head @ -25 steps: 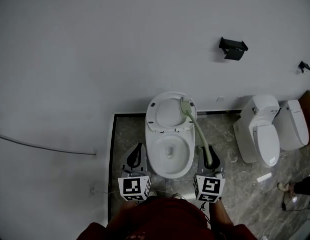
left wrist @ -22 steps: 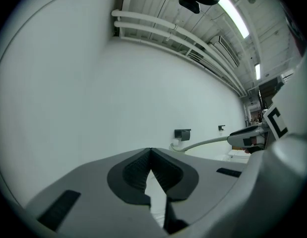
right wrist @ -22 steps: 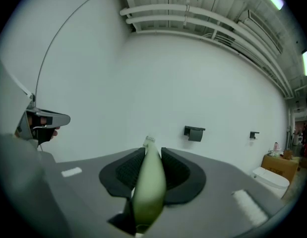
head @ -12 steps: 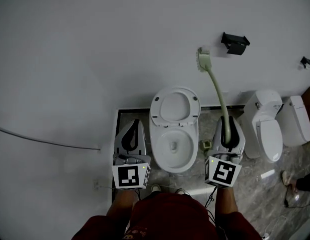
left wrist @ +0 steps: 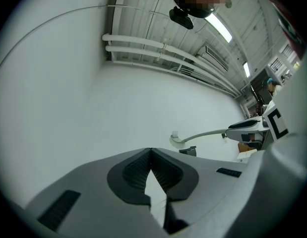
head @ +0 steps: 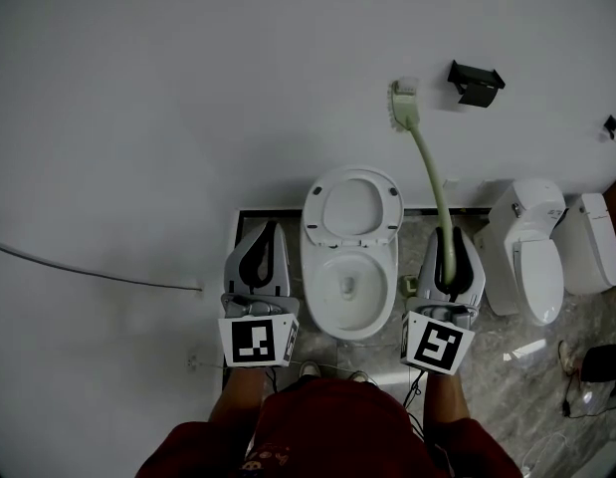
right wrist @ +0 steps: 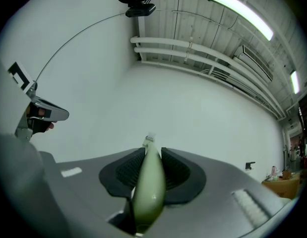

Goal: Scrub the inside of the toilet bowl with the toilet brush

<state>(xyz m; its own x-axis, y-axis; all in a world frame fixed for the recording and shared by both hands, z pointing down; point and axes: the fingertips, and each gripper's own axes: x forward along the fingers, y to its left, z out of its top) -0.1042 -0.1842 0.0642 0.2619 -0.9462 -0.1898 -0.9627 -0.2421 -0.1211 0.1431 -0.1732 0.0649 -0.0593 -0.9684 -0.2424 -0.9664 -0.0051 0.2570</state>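
Both jaws closed: right gripper [right wrist: 152, 155] clamps pale-green curved toilet brush [head: 428, 170], left gripper [left wrist: 151, 153] empty.

Your left gripper [head: 270, 231] points forward, away from your body, with its marker cube [head: 258, 341] nearest you; its jaws are closed tip to tip and hold nothing. Your right gripper [head: 453, 237] is level with the left and points the same way, its jaws clamped on the pale green handle of the toilet brush [head: 427, 167], which extends forward out of them. Your left forearm [head: 240, 398] and right forearm [head: 442, 398] reach forward side by side, well apart.
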